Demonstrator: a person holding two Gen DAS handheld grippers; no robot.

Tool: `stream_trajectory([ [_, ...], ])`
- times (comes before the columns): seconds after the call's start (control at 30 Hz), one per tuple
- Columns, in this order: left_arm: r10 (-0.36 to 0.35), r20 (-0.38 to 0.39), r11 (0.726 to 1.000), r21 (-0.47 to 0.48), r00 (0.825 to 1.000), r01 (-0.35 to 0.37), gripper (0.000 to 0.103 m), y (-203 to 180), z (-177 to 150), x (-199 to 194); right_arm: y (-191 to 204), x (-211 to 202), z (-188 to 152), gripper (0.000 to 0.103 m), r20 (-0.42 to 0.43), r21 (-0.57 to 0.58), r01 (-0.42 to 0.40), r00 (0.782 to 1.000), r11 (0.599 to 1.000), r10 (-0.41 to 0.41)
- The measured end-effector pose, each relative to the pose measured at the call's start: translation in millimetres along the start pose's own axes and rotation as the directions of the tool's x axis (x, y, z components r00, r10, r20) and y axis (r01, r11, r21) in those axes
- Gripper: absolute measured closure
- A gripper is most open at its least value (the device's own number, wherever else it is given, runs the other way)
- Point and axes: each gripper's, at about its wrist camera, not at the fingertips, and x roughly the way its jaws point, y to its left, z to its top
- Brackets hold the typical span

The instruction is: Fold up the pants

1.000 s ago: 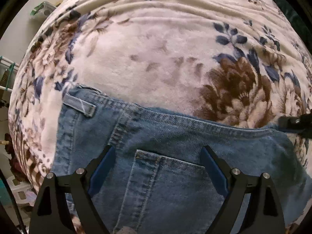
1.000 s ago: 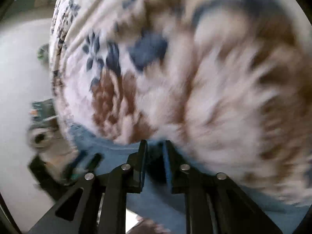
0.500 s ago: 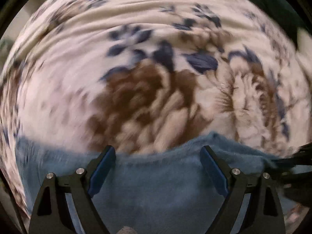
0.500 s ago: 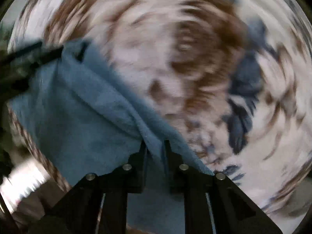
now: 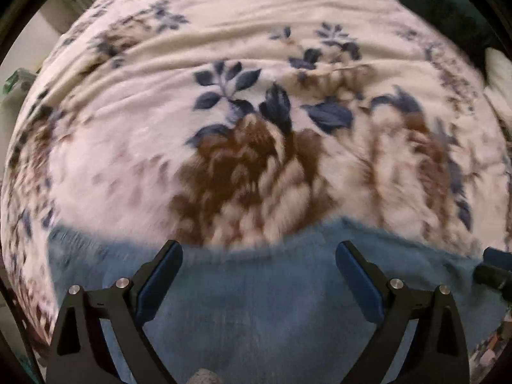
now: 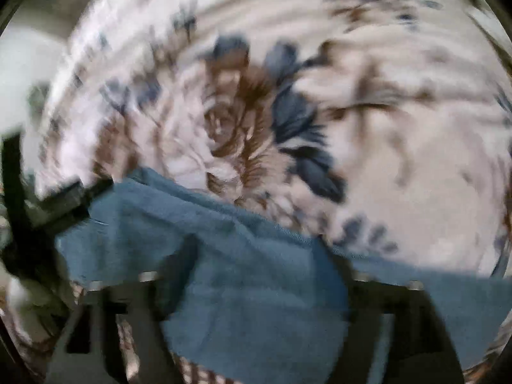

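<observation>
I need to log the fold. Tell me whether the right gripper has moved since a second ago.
Yes. The right gripper has swung along the jeans edge toward the blanket's brown flower; its fingers have just been opening, denim lying loose between them.

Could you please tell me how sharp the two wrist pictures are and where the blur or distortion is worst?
Left wrist view: the floral blanket is fairly sharp toward the top, smeared near the jeans; the left tongs stay crisp; fisheye bulge bends everything.
Right wrist view: motion blur throughout, so even the right tongs look smeared and the denim seams barely read.
</observation>
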Motion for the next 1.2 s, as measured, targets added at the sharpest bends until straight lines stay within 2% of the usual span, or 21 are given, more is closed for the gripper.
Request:
stream_trajectory([
  [0.1, -0.003, -0.010, 1.000, -0.030, 1.000, 0.002, 0.004, -8, -39, -25, -51, -42, -56, 0.023, 0.099, 0.169, -0.069, 0.994, 0.983, 0.052],
  [0.13, -0.002, -0.023, 0.999, -0.037, 1.000, 0.001, 0.004, -22, -48, -30, -50, -45, -75, 0.023, 0.119, 0.213, -0.087, 0.991, 0.973, 0.062],
  [0.2, -0.026, -0.065, 0.998, -0.060, 0.998, 0.022, 0.004, -44, -74, -38, -90, -60, -138, 0.023, 0.193, 0.379, -0.143, 0.978, 0.914, 0.073],
  [0.3, -0.045, -0.118, 0.998, -0.045, 0.992, 0.040, 0.004, -92, -97, -32, -164, -79, -216, 0.023, 0.243, 0.583, -0.152, 0.970, 0.798, 0.007],
  [0.33, -0.053, -0.136, 0.998, -0.031, 0.989, 0.049, 0.004, -109, -107, -37, -162, -71, -250, 0.023, 0.256, 0.644, -0.151, 0.966, 0.750, -0.025],
  [0.4, -0.069, -0.173, 0.997, 0.007, 0.983, 0.071, 0.004, -146, -127, -31, -213, -77, -295, 0.023, 0.299, 0.742, -0.193, 0.952, 0.643, -0.059],
  [0.43, -0.066, -0.184, 0.997, 0.037, 0.981, 0.075, 0.004, -168, -135, -27, -225, -74, -306, 0.023, 0.316, 0.767, -0.210, 0.946, 0.606, -0.072],
  [0.5, -0.065, -0.189, 0.992, 0.090, 0.980, 0.083, 0.004, -202, -145, -21, -271, -70, -334, 0.023, 0.414, 0.798, -0.327, 0.908, 0.507, -0.066],
  [0.53, -0.054, -0.183, 0.990, 0.119, 0.982, 0.076, 0.004, -219, -148, -18, -280, -63, -336, 0.023, 0.436, 0.798, -0.352, 0.897, 0.490, -0.066],
  [0.63, -0.039, -0.165, 0.980, 0.187, 0.986, 0.070, 0.004, -264, -152, -8, -324, -36, -335, 0.023, 0.540, 0.750, -0.487, 0.842, 0.447, 0.011],
  [0.7, -0.037, -0.153, 0.973, 0.219, 0.988, 0.071, 0.004, -287, -151, 0, -343, -16, -332, 0.031, 0.636, 0.683, -0.614, 0.766, 0.396, 0.090],
  [0.73, -0.031, -0.147, 0.971, 0.232, 0.989, 0.065, 0.004, -294, -151, 2, -350, -13, -330, 0.037, 0.708, 0.621, -0.694, 0.696, 0.364, 0.118],
  [0.8, -0.021, -0.140, 0.965, 0.258, 0.990, 0.057, 0.004, -310, -149, 11, -349, -11, -322, 0.043, 0.769, 0.539, -0.758, 0.621, 0.368, 0.154],
  [0.83, -0.016, -0.143, 0.964, 0.260, 0.990, 0.054, 0.004, -313, -149, 16, -345, -11, -315, 0.044, 0.799, 0.480, -0.789, 0.574, 0.385, 0.181],
  [0.87, -0.016, -0.151, 0.964, 0.259, 0.988, 0.055, 0.004, -315, -149, 22, -342, -9, -307, 0.043, 0.788, 0.481, -0.773, 0.588, 0.414, 0.182],
  [0.9, -0.010, -0.160, 0.963, 0.263, 0.987, 0.052, 0.003, -316, -149, 30, -339, -4, -299, 0.043, 0.757, 0.509, -0.740, 0.628, 0.440, 0.180],
  [0.93, -0.009, -0.169, 0.963, 0.263, 0.986, 0.054, 0.001, -316, -148, 37, -340, 12, -289, 0.046, 0.713, 0.542, -0.714, 0.670, 0.443, 0.207],
  [0.97, -0.017, -0.176, 0.965, 0.254, 0.984, 0.062, 0.000, -315, -146, 42, -341, 20, -286, 0.073, 0.701, 0.561, -0.704, 0.684, 0.434, 0.203],
  [1.0, -0.027, -0.182, 0.967, 0.244, 0.983, 0.072, 0.000, -314, -142, 46, -344, 28, -286, 0.088, 0.680, 0.603, -0.679, 0.712, 0.419, 0.174],
  [1.07, -0.033, -0.200, 0.968, 0.238, 0.979, 0.081, 0.000, -313, -139, 50, -351, 31, -292, 0.098, 0.698, 0.613, -0.705, 0.695, 0.357, 0.174],
  [1.2, -0.015, -0.226, 0.970, 0.232, 0.974, 0.069, 0.000, -309, -131, 54, -347, 27, -297, 0.098, 0.696, 0.628, -0.687, 0.706, 0.367, 0.132],
])
